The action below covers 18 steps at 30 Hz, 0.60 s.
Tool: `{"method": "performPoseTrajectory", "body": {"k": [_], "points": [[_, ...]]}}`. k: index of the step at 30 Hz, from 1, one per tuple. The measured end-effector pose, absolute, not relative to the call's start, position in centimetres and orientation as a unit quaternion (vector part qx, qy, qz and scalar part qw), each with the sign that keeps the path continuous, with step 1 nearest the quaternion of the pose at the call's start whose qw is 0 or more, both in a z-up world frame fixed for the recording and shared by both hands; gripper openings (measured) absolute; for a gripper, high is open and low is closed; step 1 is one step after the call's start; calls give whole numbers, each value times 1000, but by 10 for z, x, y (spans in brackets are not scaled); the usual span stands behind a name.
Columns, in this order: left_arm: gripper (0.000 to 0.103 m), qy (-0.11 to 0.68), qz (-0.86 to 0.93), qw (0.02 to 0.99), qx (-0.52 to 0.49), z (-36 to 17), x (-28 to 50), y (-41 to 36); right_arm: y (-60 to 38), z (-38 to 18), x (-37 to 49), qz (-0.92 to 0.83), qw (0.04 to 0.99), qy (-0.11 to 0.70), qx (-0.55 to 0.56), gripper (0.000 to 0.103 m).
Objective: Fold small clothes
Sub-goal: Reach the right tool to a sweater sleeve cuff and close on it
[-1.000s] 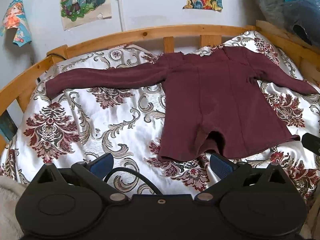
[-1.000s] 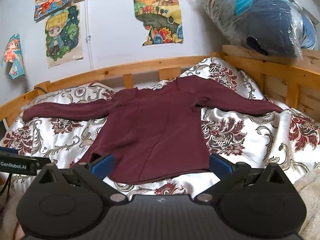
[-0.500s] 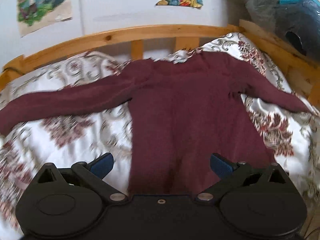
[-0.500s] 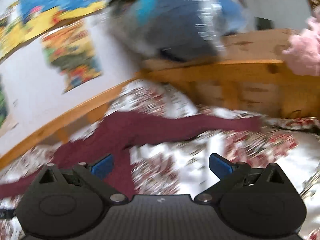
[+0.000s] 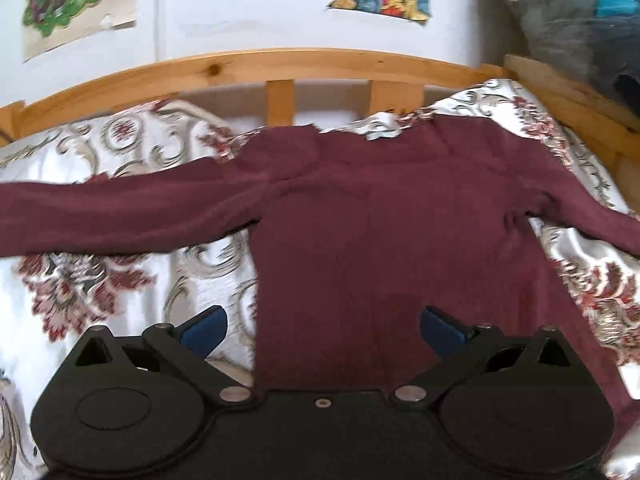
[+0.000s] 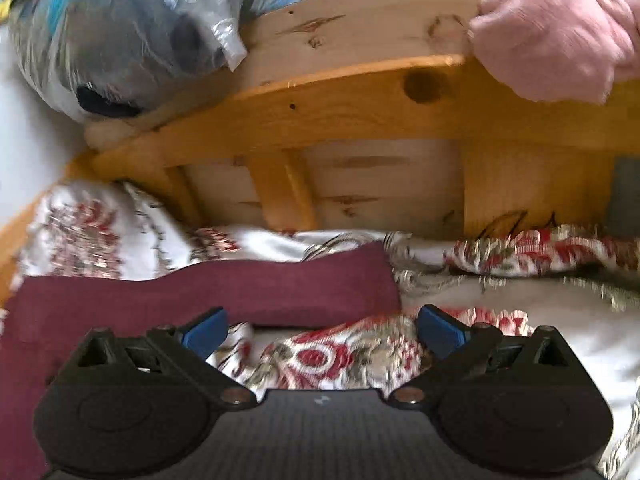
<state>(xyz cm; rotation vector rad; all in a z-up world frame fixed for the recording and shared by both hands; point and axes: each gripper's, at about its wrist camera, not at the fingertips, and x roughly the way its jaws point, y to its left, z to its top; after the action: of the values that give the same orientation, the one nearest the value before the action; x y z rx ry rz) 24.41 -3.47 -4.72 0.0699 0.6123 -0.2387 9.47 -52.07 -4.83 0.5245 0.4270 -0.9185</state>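
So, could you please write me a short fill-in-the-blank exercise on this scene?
1. The maroon long-sleeved top lies spread on the ____ bedspread.
2. Both the left gripper and the right gripper are ____.
3. The right gripper faces the top's ____ end.
4. The bed frame is ____.

Answers: floral; open; sleeve; wooden

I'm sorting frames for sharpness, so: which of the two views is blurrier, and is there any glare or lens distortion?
Right wrist view: heavy motion smear on the bedspread and the plastic-wrapped bundle, which shows glare. Left wrist view: milder softness; the maroon top stays readable, the fisheye bows the wooden rail. Both claws look sharp.
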Motion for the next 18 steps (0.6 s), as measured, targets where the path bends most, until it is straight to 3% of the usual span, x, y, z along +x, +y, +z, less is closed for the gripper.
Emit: {"method": "performPoseTrajectory", "body": {"k": [7,18], "points": [[102,298,-117,947,20,-51,241,-25,-521,-51,124,-448,846,210,201,103],[102,286,-143,947,19,-35,257,-43,-541,-66,124,-452,831,199,257,81]]}}
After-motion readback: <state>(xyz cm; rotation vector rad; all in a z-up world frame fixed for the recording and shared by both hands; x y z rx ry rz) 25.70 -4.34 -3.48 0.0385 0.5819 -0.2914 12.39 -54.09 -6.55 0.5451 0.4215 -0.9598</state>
